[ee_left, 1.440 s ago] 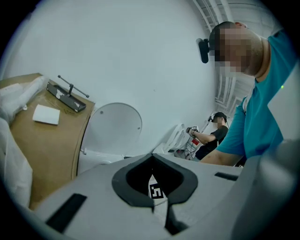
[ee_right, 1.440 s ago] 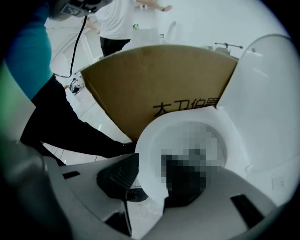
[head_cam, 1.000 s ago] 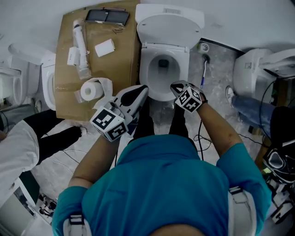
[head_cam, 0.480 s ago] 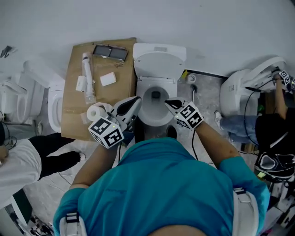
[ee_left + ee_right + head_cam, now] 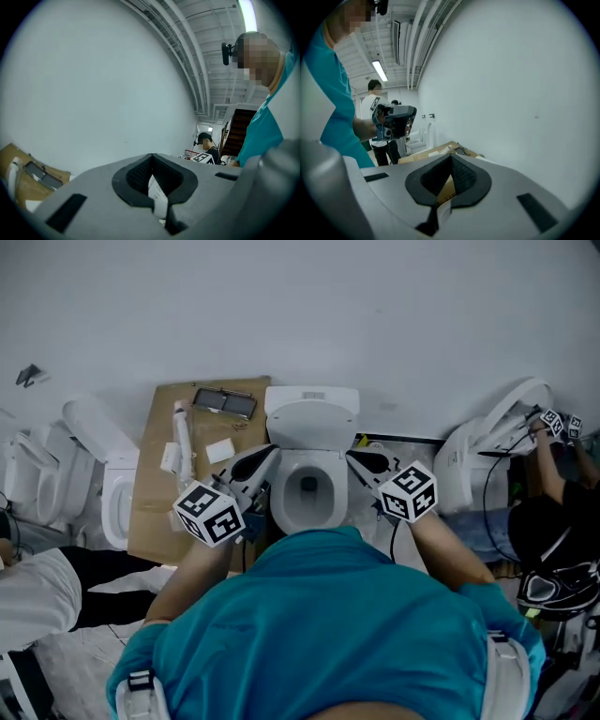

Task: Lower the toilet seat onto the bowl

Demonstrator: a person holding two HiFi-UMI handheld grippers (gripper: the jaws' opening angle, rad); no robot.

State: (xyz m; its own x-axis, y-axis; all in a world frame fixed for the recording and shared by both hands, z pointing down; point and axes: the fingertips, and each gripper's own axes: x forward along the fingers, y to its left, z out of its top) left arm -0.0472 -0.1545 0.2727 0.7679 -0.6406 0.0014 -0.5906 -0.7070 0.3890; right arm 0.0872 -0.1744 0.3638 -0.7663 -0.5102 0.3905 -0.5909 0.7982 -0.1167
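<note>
The white toilet (image 5: 308, 486) stands against the wall in the head view. Its lid (image 5: 312, 424) leans upright at the tank, and a white ring lies flat around the bowl's dark opening. My left gripper (image 5: 266, 457) hangs in the air over the bowl's left side, my right gripper (image 5: 355, 458) over its right side. Neither touches the toilet. Both point towards the wall with jaws together and nothing between them. The left gripper view shows its closed tips (image 5: 152, 157) against bare wall. The right gripper view shows the same (image 5: 451, 157), with the left gripper (image 5: 393, 120) beside it.
A cardboard sheet (image 5: 155, 512) with a tube, a paper slip and a dark tray lies left of the toilet. Another toilet (image 5: 111, 493) stands further left, a third (image 5: 483, 457) at the right beside another person (image 5: 553, 521). A white-sleeved arm (image 5: 33, 592) shows at lower left.
Both grippers have risen away from the bowl, the right one more. The head view has pulled back, so the toilet looks smaller and more wall shows.
</note>
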